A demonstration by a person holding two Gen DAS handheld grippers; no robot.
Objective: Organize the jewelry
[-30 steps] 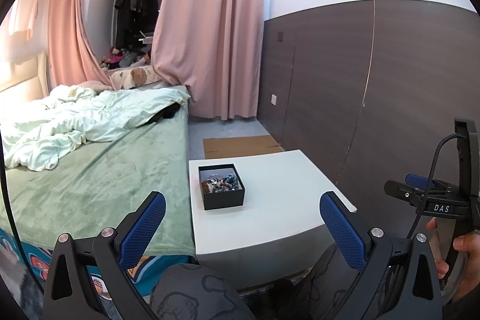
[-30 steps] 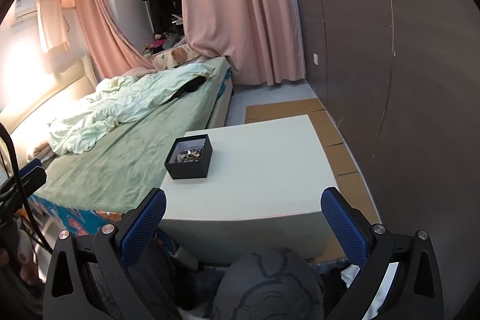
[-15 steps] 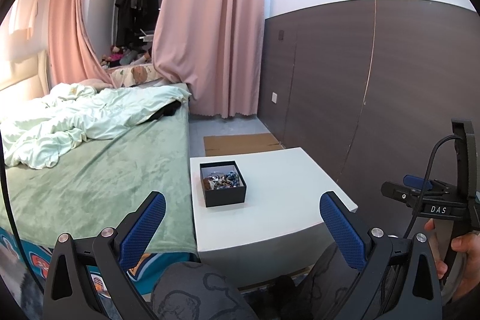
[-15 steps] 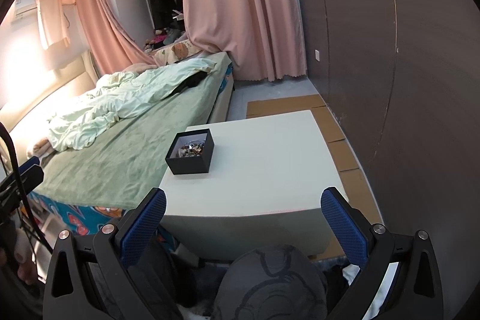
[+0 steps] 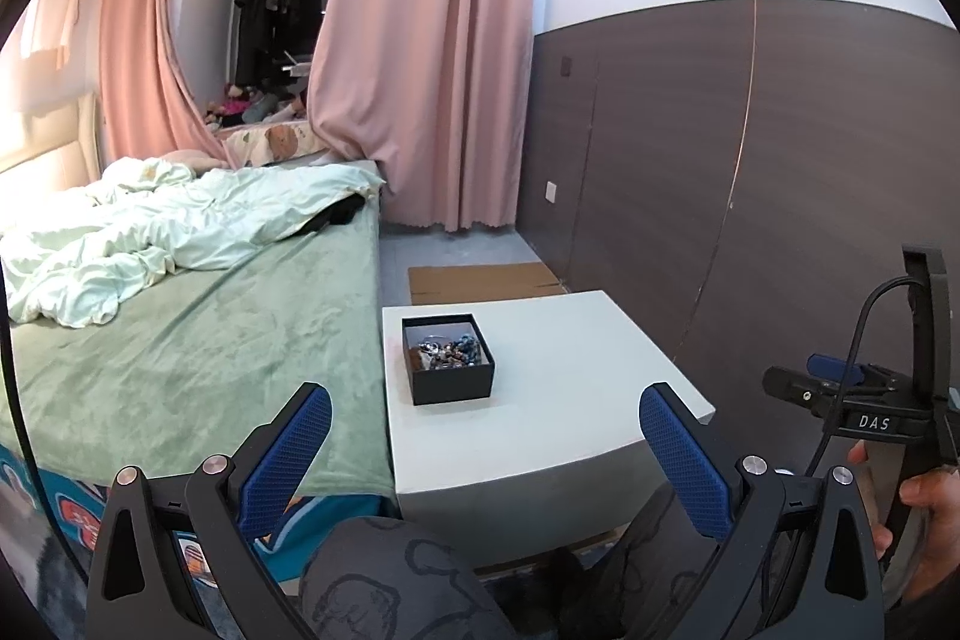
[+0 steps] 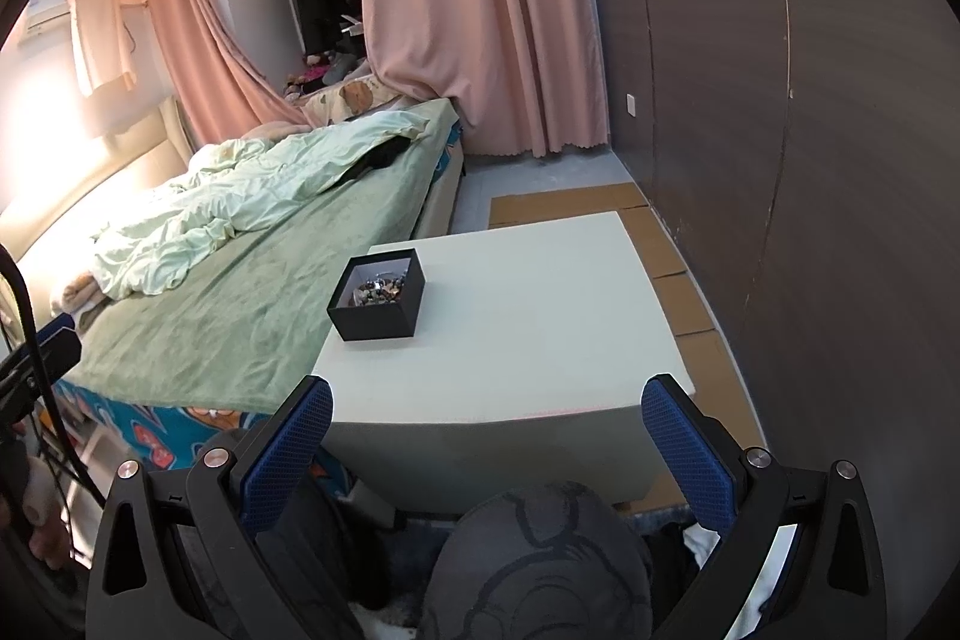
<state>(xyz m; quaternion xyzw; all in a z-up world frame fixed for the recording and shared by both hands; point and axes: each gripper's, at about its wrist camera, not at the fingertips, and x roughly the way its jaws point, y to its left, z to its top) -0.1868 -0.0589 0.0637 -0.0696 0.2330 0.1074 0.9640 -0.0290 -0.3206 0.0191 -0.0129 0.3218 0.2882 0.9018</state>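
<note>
A small open black box holding a tangle of mixed jewelry stands on the left part of a white table. The box also shows in the right wrist view on the table. My left gripper is open and empty, held short of the table's near edge. My right gripper is open and empty, also short of the near edge. The right gripper also shows at the right of the left wrist view.
A bed with a green cover and a rumpled quilt lies against the table's left side. A dark wood wall runs along the right. Flat cardboard lies on the floor beyond the table. My knees sit below the grippers.
Both views have shifted slightly; the box and table sit a little nearer and lower in frame. Both grippers stay open and empty.
</note>
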